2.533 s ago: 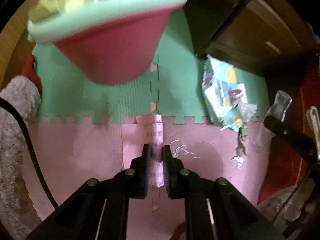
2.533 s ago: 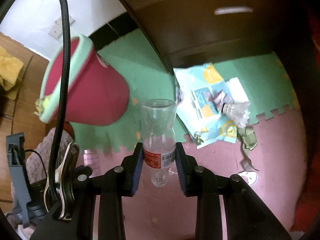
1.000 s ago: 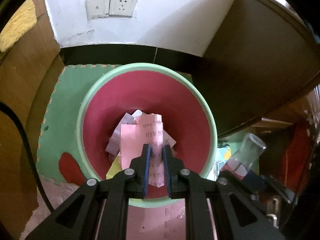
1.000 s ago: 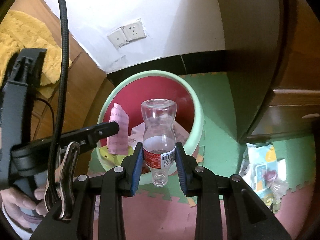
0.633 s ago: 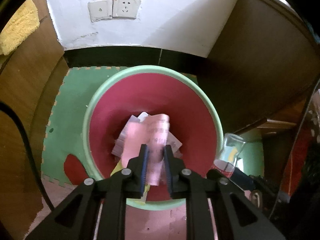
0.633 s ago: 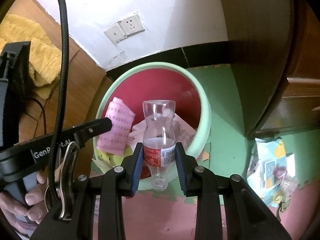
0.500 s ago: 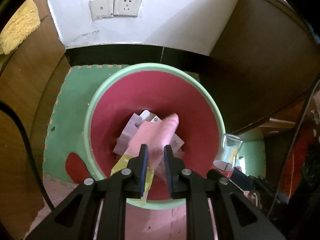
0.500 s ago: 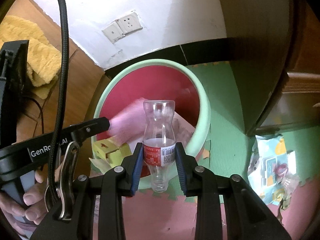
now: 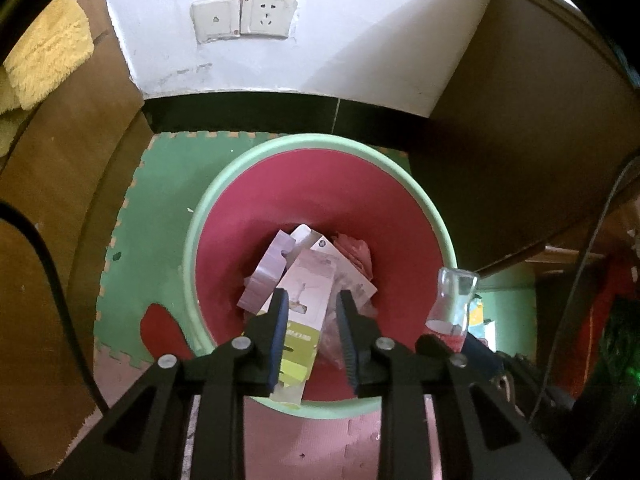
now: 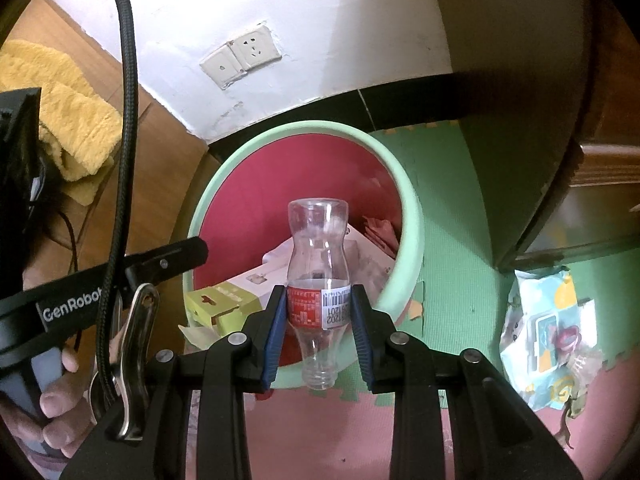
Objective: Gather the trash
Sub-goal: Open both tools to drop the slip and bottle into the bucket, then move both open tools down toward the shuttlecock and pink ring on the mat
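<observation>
A red bin with a pale green rim [image 9: 438, 236] [image 10: 414, 216] stands on the foam mat and holds cardboard packaging. A pink paper [image 9: 354, 254] [image 10: 380, 228] lies loose inside it. My left gripper [image 9: 312, 304] hangs over the bin; its jaws are opening and nothing is between the pads. One of its fingers [image 10: 168, 260] reaches in from the left in the right wrist view. My right gripper [image 10: 318, 306] is shut on a clear plastic bottle [image 10: 318, 264] [image 9: 454, 300] with a red label, neck down, at the bin's near right rim.
Behind the bin is a white wall with two sockets [image 9: 244, 22]. A dark wooden cabinet [image 9: 520, 140] stands to the right. A crumpled snack wrapper [image 10: 548, 320] lies on the green and pink mat [image 10: 444, 248]. A yellow towel [image 10: 60, 100] and a hand [image 10: 52, 400] are on the left.
The left gripper's jaws have parted and the pink paper has dropped from them into the bin. The right gripper still holds the bottle in about the same spot.
</observation>
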The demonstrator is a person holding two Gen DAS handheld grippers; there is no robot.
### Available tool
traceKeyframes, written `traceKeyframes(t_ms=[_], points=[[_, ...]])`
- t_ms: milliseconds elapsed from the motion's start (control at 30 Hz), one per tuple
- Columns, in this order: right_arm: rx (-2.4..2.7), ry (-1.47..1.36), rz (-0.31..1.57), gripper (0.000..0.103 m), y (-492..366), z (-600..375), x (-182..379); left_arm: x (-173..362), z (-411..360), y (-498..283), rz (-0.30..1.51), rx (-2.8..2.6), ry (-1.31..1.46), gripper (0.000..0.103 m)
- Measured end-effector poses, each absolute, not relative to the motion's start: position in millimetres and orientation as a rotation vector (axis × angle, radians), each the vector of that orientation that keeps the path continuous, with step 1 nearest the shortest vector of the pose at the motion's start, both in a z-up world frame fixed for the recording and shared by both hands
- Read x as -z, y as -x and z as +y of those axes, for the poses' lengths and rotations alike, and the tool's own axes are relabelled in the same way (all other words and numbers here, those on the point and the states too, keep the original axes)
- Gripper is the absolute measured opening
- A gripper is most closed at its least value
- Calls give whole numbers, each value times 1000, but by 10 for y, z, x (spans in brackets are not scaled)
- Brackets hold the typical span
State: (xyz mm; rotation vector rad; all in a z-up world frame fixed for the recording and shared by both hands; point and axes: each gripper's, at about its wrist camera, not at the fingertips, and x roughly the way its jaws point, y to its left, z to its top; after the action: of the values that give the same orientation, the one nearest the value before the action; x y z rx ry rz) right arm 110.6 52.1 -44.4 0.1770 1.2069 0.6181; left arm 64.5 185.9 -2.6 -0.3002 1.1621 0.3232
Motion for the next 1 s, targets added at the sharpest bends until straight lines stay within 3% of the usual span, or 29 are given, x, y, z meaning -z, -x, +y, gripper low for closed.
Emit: traceKeyframes(t_ms=[133,433,1000], points=[[-614,-171,1213,32,-1116,572,453,34,1906,-639,1172,-343,307,31],[-590,-161,1194,53,-1114,549,408,59,1999,-624,1189,-376,330,32],[-559,-70,1117,54,-869,-323,2,-86,1803,-655,1163,-331,305,32]])
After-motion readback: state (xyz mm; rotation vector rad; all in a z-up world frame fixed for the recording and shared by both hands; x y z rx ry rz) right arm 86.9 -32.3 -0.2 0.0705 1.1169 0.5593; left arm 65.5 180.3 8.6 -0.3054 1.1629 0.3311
